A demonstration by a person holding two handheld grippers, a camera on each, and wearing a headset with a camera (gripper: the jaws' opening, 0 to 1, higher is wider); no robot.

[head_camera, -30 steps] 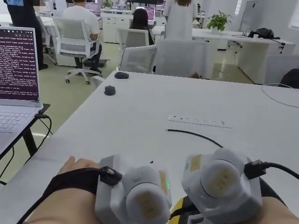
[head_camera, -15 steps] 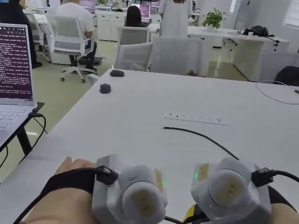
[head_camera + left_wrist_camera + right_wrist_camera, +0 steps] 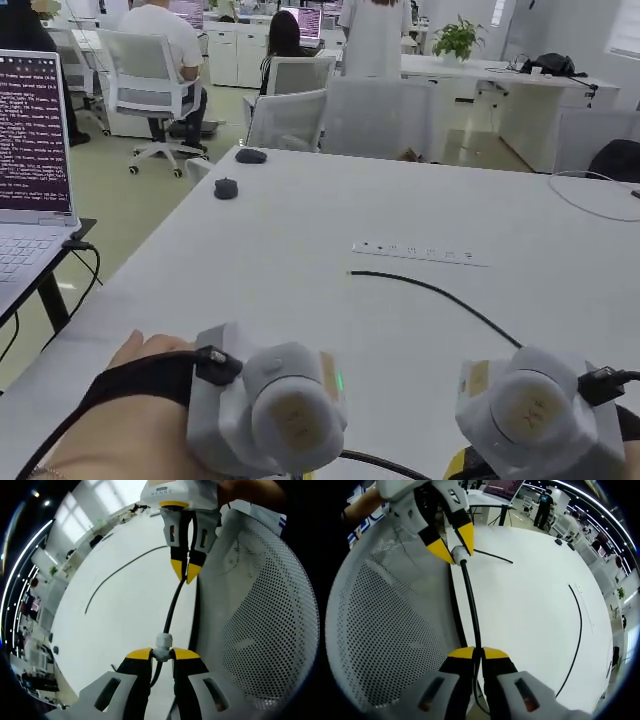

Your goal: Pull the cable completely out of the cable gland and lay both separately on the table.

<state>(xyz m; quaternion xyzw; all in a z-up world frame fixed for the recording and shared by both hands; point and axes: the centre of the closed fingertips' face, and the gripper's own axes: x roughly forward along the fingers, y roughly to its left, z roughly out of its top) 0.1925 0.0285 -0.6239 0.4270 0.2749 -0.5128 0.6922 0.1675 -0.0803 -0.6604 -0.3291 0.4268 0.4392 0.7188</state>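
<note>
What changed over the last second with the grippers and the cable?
The grippers have drawn apart: the right gripper, shut on the cable, moved to the person's right, away from the left gripper, which holds the cable gland and barely shifted. The cable's far stretch on the table lies as before.

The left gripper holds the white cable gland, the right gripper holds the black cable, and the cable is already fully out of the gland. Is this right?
Not quite: the cable is not out yet. In the left gripper view it runs from the right gripper into the cable gland in the left gripper and comes out behind it. The rest is right.
</note>
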